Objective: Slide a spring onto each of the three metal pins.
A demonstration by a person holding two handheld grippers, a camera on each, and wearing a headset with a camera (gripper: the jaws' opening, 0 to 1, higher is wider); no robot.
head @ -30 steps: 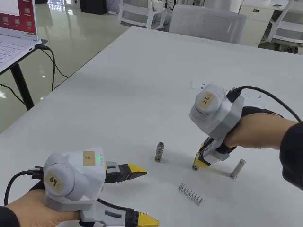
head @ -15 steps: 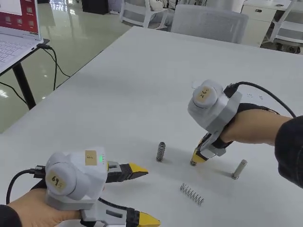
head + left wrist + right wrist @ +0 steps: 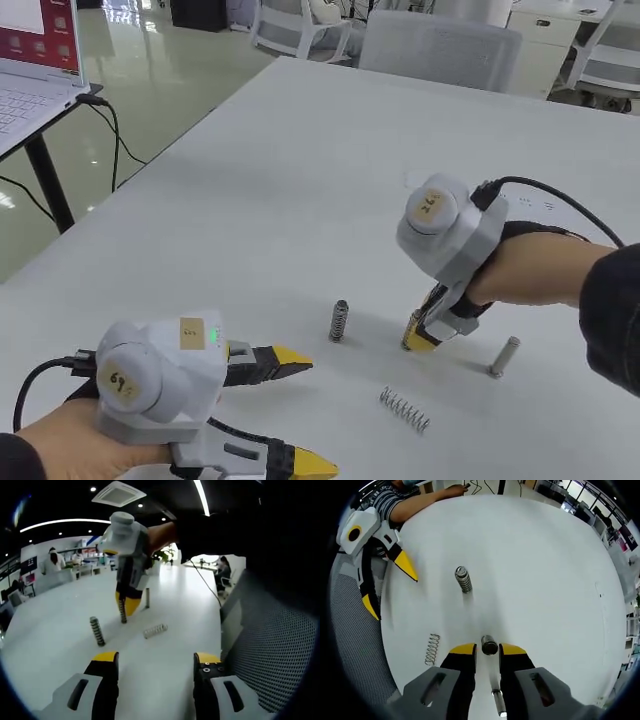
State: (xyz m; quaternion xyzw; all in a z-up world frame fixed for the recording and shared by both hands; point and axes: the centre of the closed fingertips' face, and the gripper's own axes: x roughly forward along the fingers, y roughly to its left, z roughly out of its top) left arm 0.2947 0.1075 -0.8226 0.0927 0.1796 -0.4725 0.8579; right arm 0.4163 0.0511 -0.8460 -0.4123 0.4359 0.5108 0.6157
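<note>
Upright pins (image 3: 339, 320) and loose spring (image 3: 404, 410) dot open table (image 3: 300, 180).

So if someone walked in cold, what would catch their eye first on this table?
Most likely the right gripper, tips down around an upright pin, just right of a finished pin wearing its spring. Next, the loose spring lying flat in front of them and a bare pin farther right. The left gripper is open, low left in the head view.
</note>
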